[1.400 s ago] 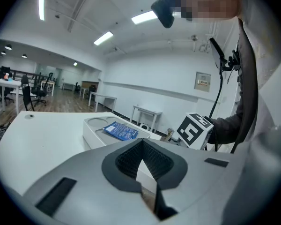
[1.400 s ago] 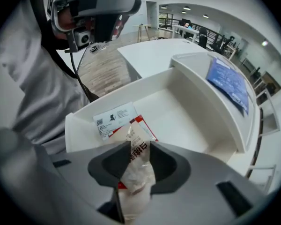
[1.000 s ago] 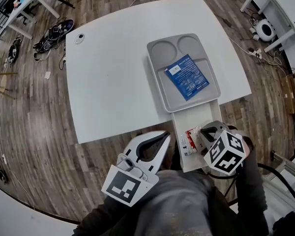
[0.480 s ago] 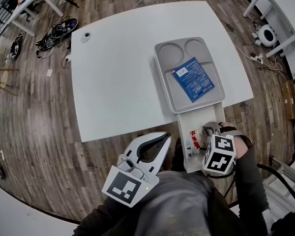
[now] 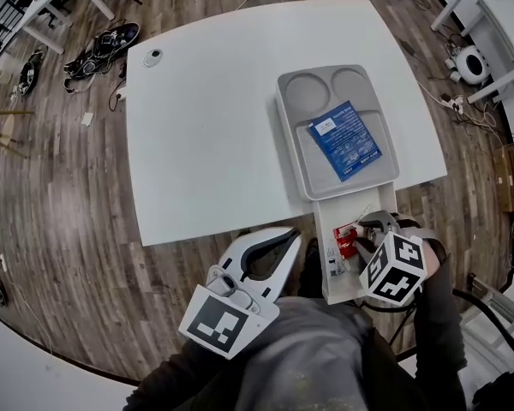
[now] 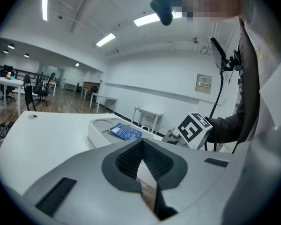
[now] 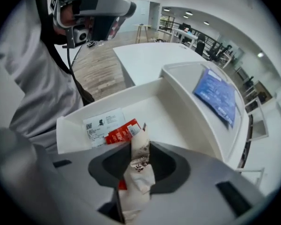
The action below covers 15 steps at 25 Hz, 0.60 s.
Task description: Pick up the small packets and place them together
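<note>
Closure of the right gripper (image 7: 139, 146): its jaws had just been drawing together and clenched a crumpled pale paper packet (image 7: 140, 165). Just beyond its tips lay a glossy red packet (image 7: 122, 131) and a flat white labelled packet (image 7: 102, 122), inside a white rectangular box (image 7: 178, 121). The left gripper (image 6: 141, 144) remained as a second earlier, clenched and empty.
</note>
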{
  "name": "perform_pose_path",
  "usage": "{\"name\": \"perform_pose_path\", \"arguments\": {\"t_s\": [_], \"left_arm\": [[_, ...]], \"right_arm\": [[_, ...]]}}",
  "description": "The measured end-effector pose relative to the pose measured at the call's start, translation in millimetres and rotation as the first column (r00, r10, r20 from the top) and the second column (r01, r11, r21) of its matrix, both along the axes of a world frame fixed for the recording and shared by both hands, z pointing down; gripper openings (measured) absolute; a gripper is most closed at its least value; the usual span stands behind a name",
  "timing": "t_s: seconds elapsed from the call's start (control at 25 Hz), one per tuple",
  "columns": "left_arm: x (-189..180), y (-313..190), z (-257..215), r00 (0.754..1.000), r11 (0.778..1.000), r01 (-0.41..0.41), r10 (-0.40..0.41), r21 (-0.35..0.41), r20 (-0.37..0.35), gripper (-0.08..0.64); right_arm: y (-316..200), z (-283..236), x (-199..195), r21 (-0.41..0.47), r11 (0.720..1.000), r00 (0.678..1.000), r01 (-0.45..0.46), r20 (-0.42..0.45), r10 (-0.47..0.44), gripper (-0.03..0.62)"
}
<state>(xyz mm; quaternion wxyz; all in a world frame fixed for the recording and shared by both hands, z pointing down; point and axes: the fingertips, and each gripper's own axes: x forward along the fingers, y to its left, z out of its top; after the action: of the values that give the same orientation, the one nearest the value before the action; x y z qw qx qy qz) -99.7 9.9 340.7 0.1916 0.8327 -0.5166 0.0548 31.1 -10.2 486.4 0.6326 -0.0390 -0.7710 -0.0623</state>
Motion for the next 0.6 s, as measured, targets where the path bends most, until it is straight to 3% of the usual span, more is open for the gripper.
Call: {"name": "perform_pose_path", "arguments": {"t_s": [0.16, 0.32, 0.6], "left_arm": [[8.3, -1.1, -1.0, 0.999, 0.999, -0.032, 0.032, 0.001, 0.003, 0.002], [16.7, -1.0, -9.2, 0.998, 0.998, -0.066, 0.066, 0.023, 0.014, 0.002], [11.9, -1.1, -24.1, 0.997, 0.996, -0.068, 0.066, 0.066, 0.033, 0.002]], "right_arm": [[-6.5, -28.1, -8.7, 0.006, 0.995, 0.984, -0.104, 0.146, 0.102, 0.129], [-13.1, -56.9, -12.5, -0.04, 0.977, 0.936, -0.209, 0.282, 0.212, 0.129], [-42.3, -119.3, -29.6, -0.034, 0.96, 0.843, -0.278, 0.47, 0.261, 0.129]]}}
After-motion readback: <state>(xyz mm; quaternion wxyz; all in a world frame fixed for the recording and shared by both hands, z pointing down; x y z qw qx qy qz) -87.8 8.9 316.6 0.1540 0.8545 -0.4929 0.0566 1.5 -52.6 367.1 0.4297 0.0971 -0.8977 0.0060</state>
